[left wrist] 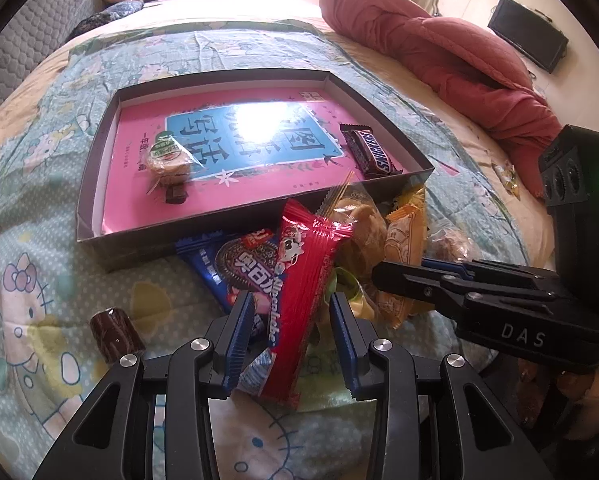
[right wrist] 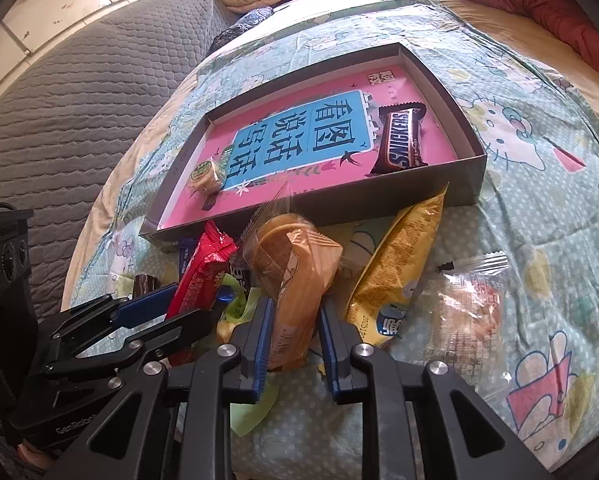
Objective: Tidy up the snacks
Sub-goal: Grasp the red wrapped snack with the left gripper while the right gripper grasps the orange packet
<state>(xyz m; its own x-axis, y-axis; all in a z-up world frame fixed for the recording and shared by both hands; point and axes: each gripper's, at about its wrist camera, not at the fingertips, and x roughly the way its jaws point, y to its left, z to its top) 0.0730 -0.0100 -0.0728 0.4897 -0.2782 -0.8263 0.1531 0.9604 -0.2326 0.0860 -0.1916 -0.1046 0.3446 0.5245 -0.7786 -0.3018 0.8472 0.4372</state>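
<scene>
A shallow dark box (left wrist: 179,236) (right wrist: 472,128) with a pink lining lies on the Hello Kitty bedspread. It holds a Snickers bar (left wrist: 369,152) (right wrist: 401,140), a round wrapped cookie (left wrist: 167,160) (right wrist: 205,174) and a small brown candy (left wrist: 177,194). In front of it sits a heap of snacks. My left gripper (left wrist: 291,320) (right wrist: 199,294) is shut on a red Alpenliebe pack (left wrist: 303,280) (right wrist: 203,276), which slants up out of the heap. My right gripper (right wrist: 295,332) (left wrist: 399,268) is shut on an orange-wrapped bread packet (right wrist: 299,280) (left wrist: 403,240).
A blue Oreo pack (left wrist: 227,268), a yellow packet (right wrist: 399,268), a clear-wrapped snack (right wrist: 467,308) and a green wrapper (right wrist: 239,304) lie in the heap. A loose brown candy (left wrist: 115,332) sits to its left. A red duvet (left wrist: 439,52) lies far right and a grey quilted mattress (right wrist: 79,100) far left.
</scene>
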